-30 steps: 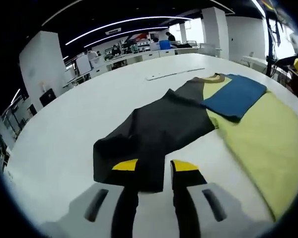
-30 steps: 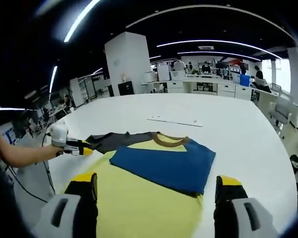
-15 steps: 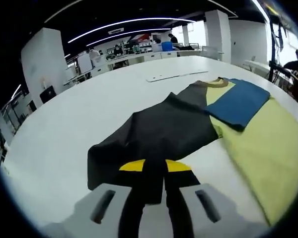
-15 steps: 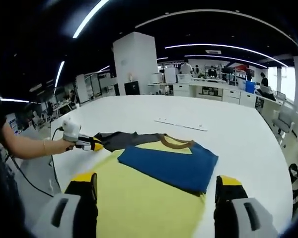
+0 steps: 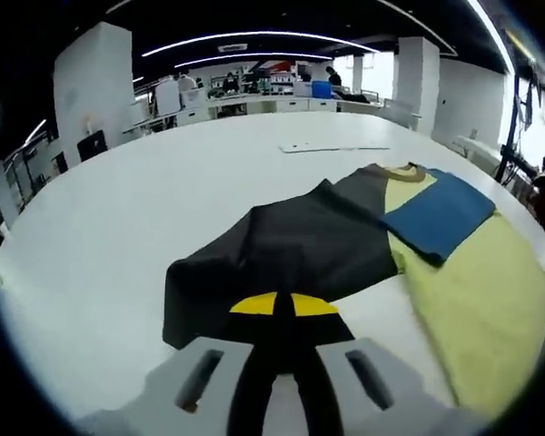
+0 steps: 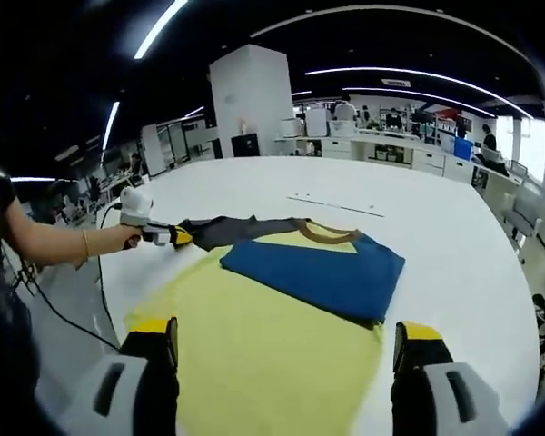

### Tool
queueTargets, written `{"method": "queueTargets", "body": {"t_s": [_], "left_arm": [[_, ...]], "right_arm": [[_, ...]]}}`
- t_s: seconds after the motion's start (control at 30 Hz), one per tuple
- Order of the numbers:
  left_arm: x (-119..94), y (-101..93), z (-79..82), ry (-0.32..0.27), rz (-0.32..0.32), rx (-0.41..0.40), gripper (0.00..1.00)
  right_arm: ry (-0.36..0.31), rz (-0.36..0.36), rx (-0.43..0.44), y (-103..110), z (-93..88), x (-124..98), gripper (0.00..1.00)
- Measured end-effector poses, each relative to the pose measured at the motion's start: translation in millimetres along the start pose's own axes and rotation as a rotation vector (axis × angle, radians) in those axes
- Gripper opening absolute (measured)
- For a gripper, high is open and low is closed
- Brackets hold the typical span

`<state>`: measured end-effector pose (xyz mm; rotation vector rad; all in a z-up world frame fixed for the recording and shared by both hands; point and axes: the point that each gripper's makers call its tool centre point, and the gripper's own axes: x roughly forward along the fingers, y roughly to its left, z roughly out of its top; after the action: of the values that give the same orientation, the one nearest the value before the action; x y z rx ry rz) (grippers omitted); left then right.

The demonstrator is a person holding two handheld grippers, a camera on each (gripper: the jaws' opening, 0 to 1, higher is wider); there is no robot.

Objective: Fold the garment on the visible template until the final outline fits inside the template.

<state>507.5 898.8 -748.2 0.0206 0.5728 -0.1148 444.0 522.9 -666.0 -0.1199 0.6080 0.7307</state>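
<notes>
Garment: my left gripper is pinched on its dark sleeve, so I should lift it gently toward the blue sleeve at 2 o'clock while my right gripper waits, jaws wide apart.

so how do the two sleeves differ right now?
The dark sleeve lies spread out away from the yellow body, its cuff pinched in the left gripper. The blue sleeve is folded flat over the body, untouched; the right gripper hovers open. Both join at the brown collar.
</notes>
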Motion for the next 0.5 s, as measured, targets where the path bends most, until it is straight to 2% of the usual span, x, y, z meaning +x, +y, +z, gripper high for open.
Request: {"method": "queueTargets", "body": {"t_s": [0.13, 0.23, 0.33, 0.5], "left_arm": [[-2.5, 6.0, 2.4, 0.009, 0.002, 0.033, 0.0], [-8.7, 6.6, 9.6, -0.026, -0.014, 0.017, 0.0], [-13.1, 15.4, 10.0, -0.013, 0.021, 0.034, 0.0], [-20.8, 28.1, 16.8, -0.042, 0.059, 0.015, 0.0]], "right_arm": [[0.001, -0.001, 0.007, -0.6, -1.8, -1.4, 1.0], [-0.001, 0.001, 0.003, 0.8, -0.8, -2.0, 1.0], [0.004, -0.003, -0.003, 0.8, -1.4, -2.7, 1.0], [0.002, -0.002, -0.004, 0.5, -1.1, -5.7, 1.0]]}}
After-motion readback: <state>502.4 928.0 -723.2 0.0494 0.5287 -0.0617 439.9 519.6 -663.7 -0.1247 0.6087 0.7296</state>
